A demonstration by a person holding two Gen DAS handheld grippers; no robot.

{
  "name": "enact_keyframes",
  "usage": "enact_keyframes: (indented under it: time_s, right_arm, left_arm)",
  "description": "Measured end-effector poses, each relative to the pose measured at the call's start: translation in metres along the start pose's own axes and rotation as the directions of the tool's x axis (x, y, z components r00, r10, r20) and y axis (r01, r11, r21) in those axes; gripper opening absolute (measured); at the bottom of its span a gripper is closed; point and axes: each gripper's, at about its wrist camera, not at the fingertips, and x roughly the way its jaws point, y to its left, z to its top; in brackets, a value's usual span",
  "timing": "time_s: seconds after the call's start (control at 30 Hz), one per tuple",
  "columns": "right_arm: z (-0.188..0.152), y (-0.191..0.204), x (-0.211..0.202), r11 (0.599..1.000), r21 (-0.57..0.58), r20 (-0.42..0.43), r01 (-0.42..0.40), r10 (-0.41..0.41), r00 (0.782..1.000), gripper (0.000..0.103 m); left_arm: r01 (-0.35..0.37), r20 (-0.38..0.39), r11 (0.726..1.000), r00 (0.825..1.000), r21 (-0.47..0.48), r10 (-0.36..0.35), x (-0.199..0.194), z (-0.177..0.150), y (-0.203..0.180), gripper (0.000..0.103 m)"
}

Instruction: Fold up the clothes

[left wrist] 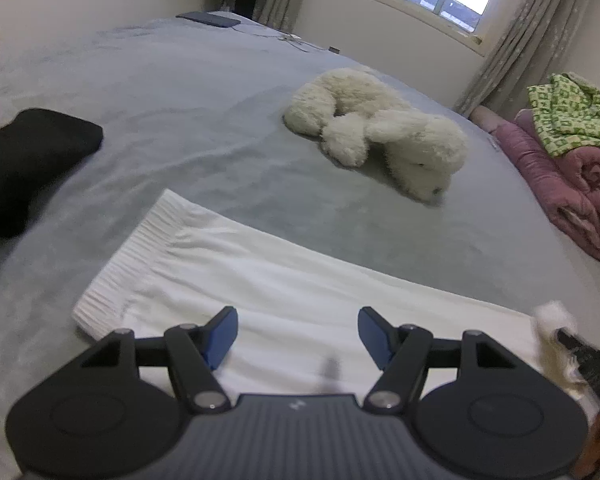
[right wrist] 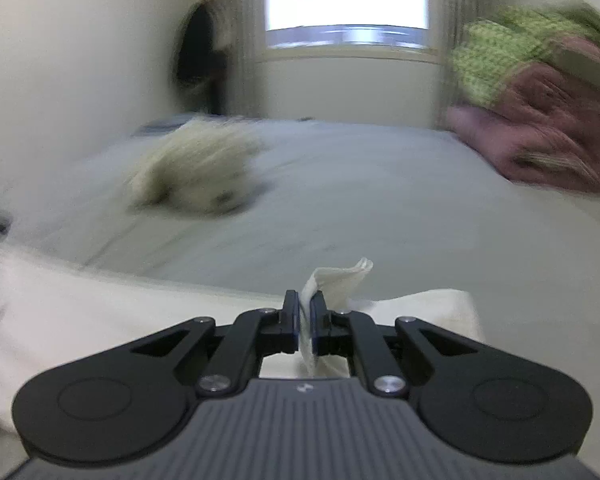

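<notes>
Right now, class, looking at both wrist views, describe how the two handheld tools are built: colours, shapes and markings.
Both match. The left tool and right tool each have a ribbed grey body with a small pale logo, two round black discs at the sides, black angular linkage arms with silver pivot bolts, and blue pads on the fingers. No cables or sleeves show.

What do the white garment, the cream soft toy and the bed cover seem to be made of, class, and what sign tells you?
White garment: probably knitted cloth, matte, with a ribbed band at one end. Cream soft toy: plush, likely synthetic pile; shaggy, tufted surface. Bed cover: grey, looks like soft fleece or velour; faint brushed sheen and shallow ripples.
</notes>
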Motion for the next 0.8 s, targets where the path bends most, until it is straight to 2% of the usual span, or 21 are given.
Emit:
enact_keyframes:
  time_s: [0.07, 0.17, 0.23, 0.3, 0.43, 0.53, 0.6, 0.63, 0.7, 0.8]
  right_arm:
    - [-0.004, 0.027, 0.004, 0.992, -0.123, -0.024, -0.021, 0.018, 1.000, 0.008]
    - [-0.017, 0.057, 0.001, 0.961, -0.278, -0.030, -0.008, -0.001, 1.000, 0.008]
    - [-0.018, 0.059, -0.001, 0.957, -0.290, -0.020, 0.002, -0.008, 1.000, 0.008]
    - [-0.015, 0.052, -0.004, 0.971, -0.240, -0.006, 0.004, -0.006, 1.000, 0.008]
    - [-0.015, 0.059, -0.014, 0.977, -0.214, 0.026, 0.026, -0.021, 0.999, 0.008]
    - [-0.015, 0.064, -0.013, 0.977, -0.212, 0.036, 0.036, -0.029, 0.999, 0.008]
    - [-0.015, 0.066, -0.009, 0.976, -0.213, 0.034, 0.035, -0.029, 0.999, 0.008]
    - [-0.017, 0.069, -0.010, 0.975, -0.220, 0.033, 0.030, -0.024, 0.999, 0.008]
    - [-0.020, 0.076, -0.012, 0.969, -0.245, 0.038, 0.023, -0.014, 0.999, 0.008]
    - [-0.021, 0.079, -0.014, 0.964, -0.266, 0.045, 0.016, -0.004, 0.999, 0.008]
  left_arm:
    - [0.035, -0.010, 0.999, 0.999, -0.019, -0.036, 0.001, 0.000, 0.000, 0.068]
    - [0.099, -0.025, 0.994, 0.995, -0.044, -0.101, 0.002, -0.002, -0.002, 0.068]
    - [0.151, -0.037, 0.986, 0.987, -0.076, -0.154, 0.004, -0.004, -0.004, 0.068]
    - [0.205, -0.049, 0.970, 0.976, -0.130, -0.213, 0.008, -0.006, -0.006, 0.068]
    - [0.318, -0.064, 0.920, 0.938, -0.230, -0.340, 0.019, -0.006, -0.021, 0.068]
    - [0.378, -0.103, 0.896, 0.906, -0.232, -0.410, 0.032, -0.003, -0.051, 0.068]
    - [0.412, -0.158, 0.887, 0.881, -0.208, -0.446, 0.044, -0.003, -0.077, 0.070]
    - [0.421, -0.191, 0.885, 0.869, -0.200, -0.457, 0.052, -0.005, -0.089, 0.074]
    - [0.425, -0.249, 0.882, 0.849, -0.203, -0.467, 0.070, -0.007, -0.110, 0.075]
    - [0.430, -0.282, 0.864, 0.822, -0.262, -0.495, 0.095, -0.013, -0.126, 0.075]
